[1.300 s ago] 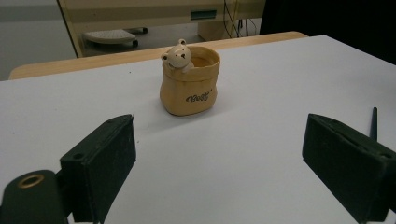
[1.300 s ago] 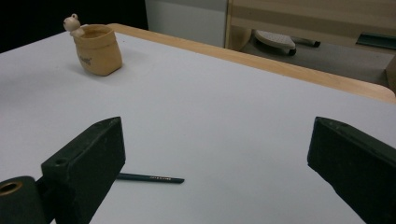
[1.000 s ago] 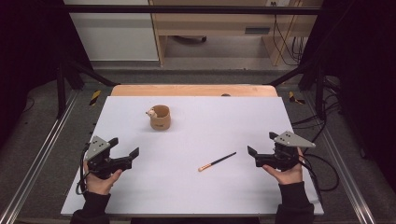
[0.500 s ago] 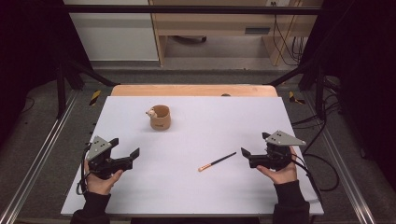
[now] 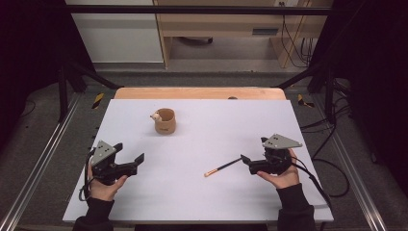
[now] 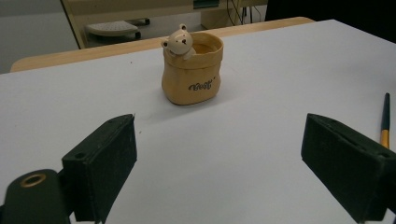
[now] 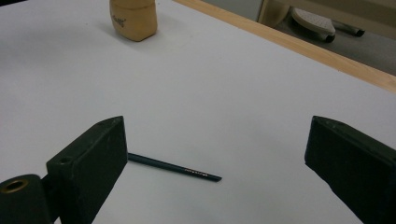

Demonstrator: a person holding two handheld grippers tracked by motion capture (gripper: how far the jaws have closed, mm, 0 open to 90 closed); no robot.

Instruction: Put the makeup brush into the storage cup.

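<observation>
A tan bag-shaped cup with a small bear on its rim (image 5: 165,121) (image 6: 191,74) (image 7: 133,18) stands upright on the far left-centre of the white table (image 5: 202,207). A thin dark pencil with an orange end (image 5: 223,167) (image 7: 175,168) (image 6: 385,119) lies flat right of centre. My right gripper (image 5: 254,150) (image 7: 217,126) is open, its jaws wide apart just right of the pencil's dark tip, which lies on the table between and below them. My left gripper (image 5: 129,153) (image 6: 219,126) is open at the near left, facing the cup, with nothing between its jaws.
A wooden strip (image 5: 199,93) runs along the table's far edge. Beyond it stand a pale cabinet (image 5: 115,33) and a wooden desk (image 5: 226,24) with cables. Metal rails (image 5: 38,163) flank both sides of the table.
My right gripper has moved left toward the pencil's dark end, staying open. The left gripper, the cup and the pencil have not moved.
</observation>
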